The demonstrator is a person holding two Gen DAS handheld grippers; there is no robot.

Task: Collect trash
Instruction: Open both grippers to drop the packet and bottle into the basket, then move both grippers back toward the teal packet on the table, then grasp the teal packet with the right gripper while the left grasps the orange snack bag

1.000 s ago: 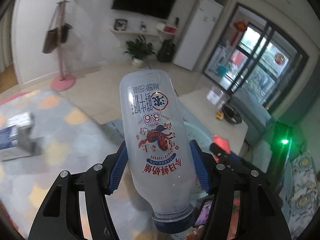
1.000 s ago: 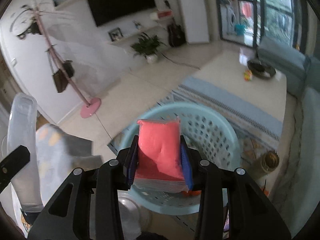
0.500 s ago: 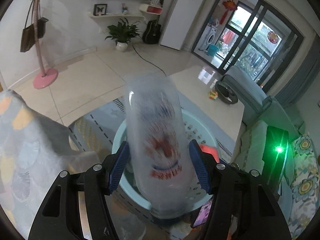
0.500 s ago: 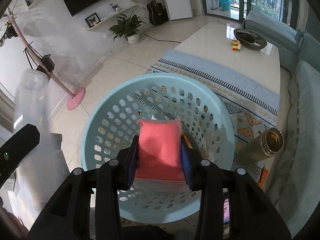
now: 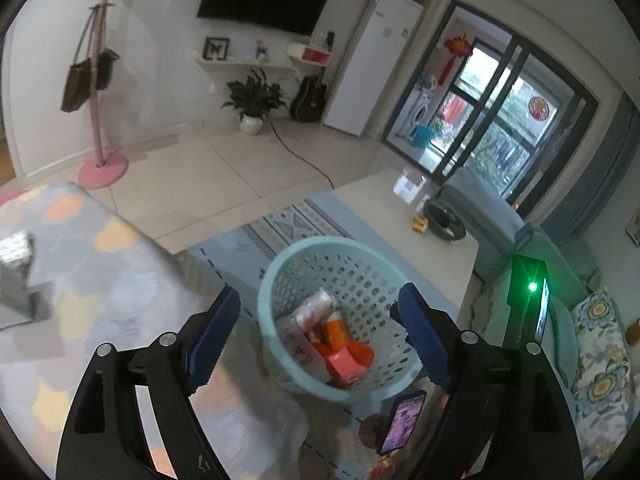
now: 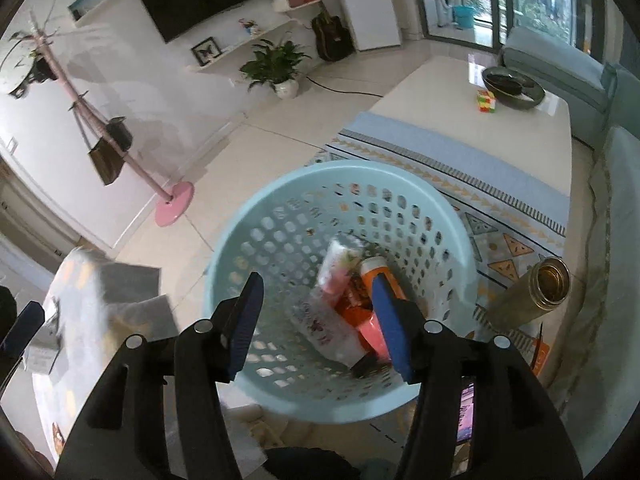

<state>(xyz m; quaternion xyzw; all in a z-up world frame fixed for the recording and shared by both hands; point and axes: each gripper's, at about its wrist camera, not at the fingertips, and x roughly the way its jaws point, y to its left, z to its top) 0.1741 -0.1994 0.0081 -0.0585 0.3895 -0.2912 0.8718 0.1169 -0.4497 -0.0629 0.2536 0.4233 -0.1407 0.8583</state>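
A light-blue perforated basket point(image 5: 280, 272) point(image 6: 452, 220) stands on the floor below both grippers. Inside it lie a clear plastic bottle with red print point(image 5: 310, 312) point(image 6: 336, 320), a pink packet point(image 5: 346, 362) point(image 6: 370, 330) and an orange bottle point(image 5: 336, 330) point(image 6: 378, 270). My left gripper point(image 5: 318, 294) hovers over the basket, its jaws opening with nothing between them. My right gripper point(image 6: 316, 280) is right above the basket, jaws also opening and empty. Its right finger hides part of the pink packet.
A bed with a pastel-patterned blanket point(image 5: 80, 280) is at the left, with a box point(image 5: 16, 272) on it. A phone point(image 5: 402, 420) and a gold flask point(image 6: 532, 296) sit near the basket on the patterned rug. The low white table point(image 6: 480, 128) and a sofa are beyond.
My left gripper let go of the clear bottle and my right let go of the pink packet. Both now lie in the basket, and both sets of jaws stand wider.
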